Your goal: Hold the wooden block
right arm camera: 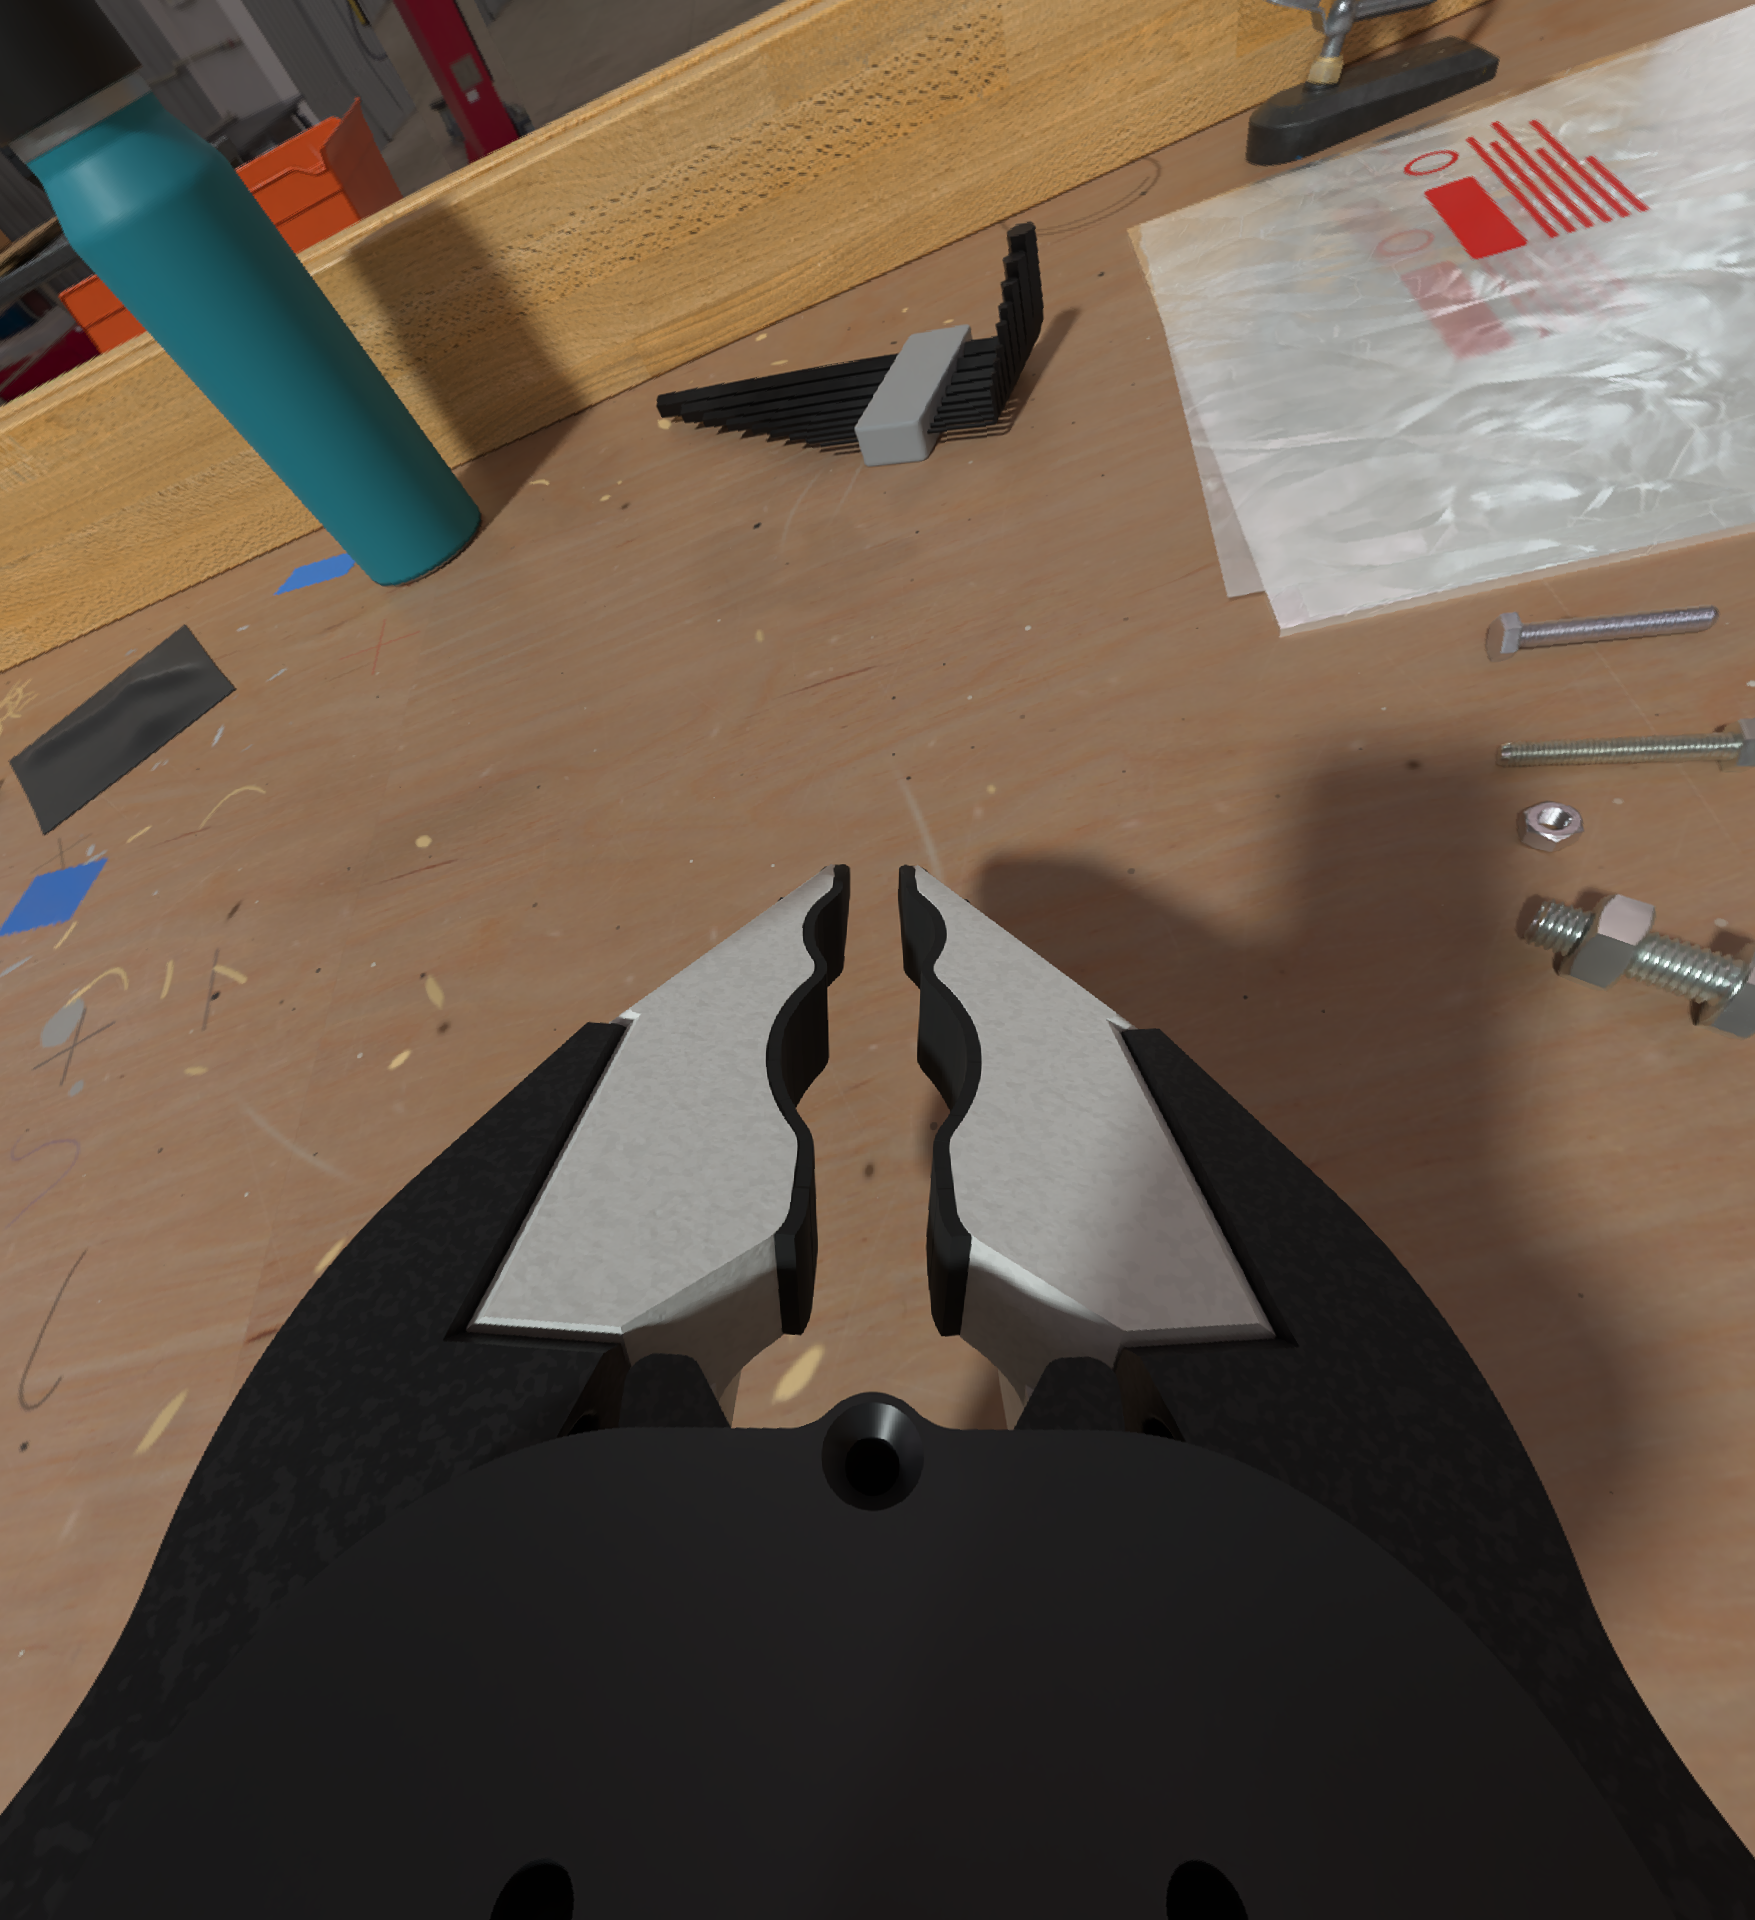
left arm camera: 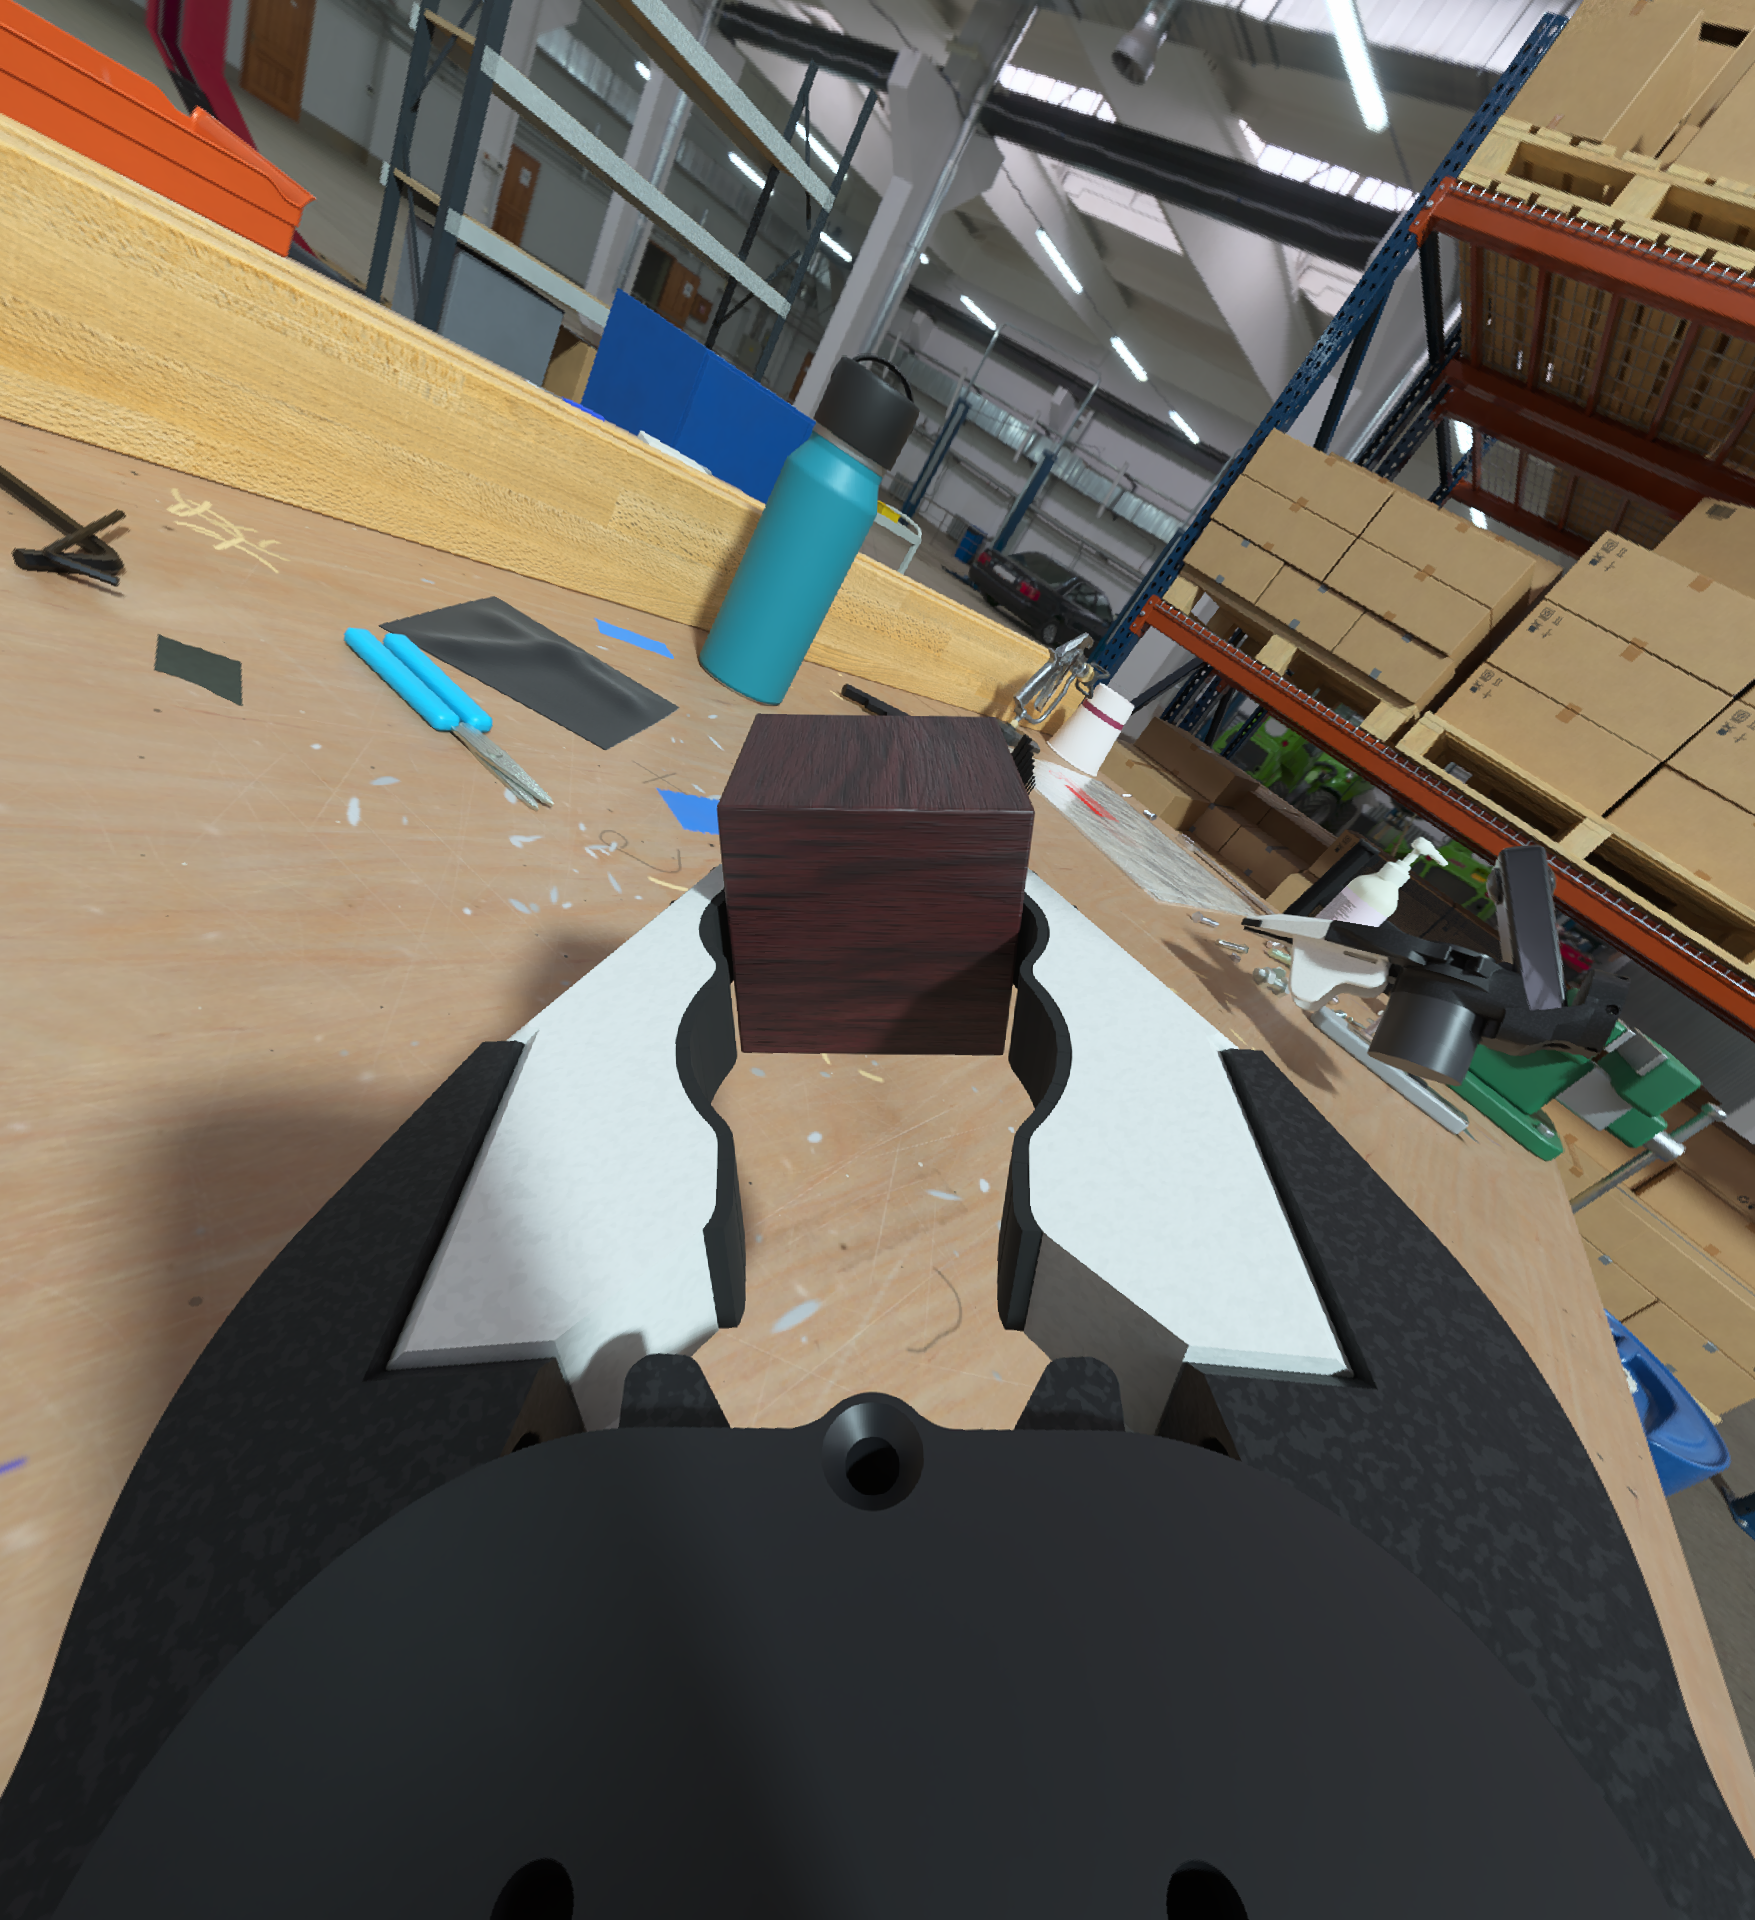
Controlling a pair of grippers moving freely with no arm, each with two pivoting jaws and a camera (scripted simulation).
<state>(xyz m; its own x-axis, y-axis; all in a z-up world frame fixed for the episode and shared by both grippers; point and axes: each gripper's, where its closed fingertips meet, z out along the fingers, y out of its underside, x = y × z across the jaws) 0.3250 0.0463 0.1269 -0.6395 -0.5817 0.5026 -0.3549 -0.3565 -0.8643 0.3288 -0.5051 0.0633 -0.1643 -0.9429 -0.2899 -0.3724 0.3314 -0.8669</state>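
The left gripper has the wooden block clamped between its fingertips, the dark pads pressed against the block's two sides. The block is a dark reddish-brown cube and it sits right at the tips, with bare workbench showing under its lower edge, between the fingers. Whether it is clear of the bench I cannot tell from here.

Beyond the block, slightly to the left of it, a teal bottle with a dark cap stands upright against the long wooden rail at the back of the bench. Further left of the gripper lie two blue-handled files side by side, just beside a dark grey sheet. Far off to the right, the right gripper shows small above the bench edge.

And that right gripper carries nothing: its fingers stand nearly together, only a thin gap between the tips, over open bench. Ahead of it lies a black hex key set in a grey holder. To its right are loose bolts, a nut and a crinkled plastic bag; ahead to its left the teal bottle stands by the rail.
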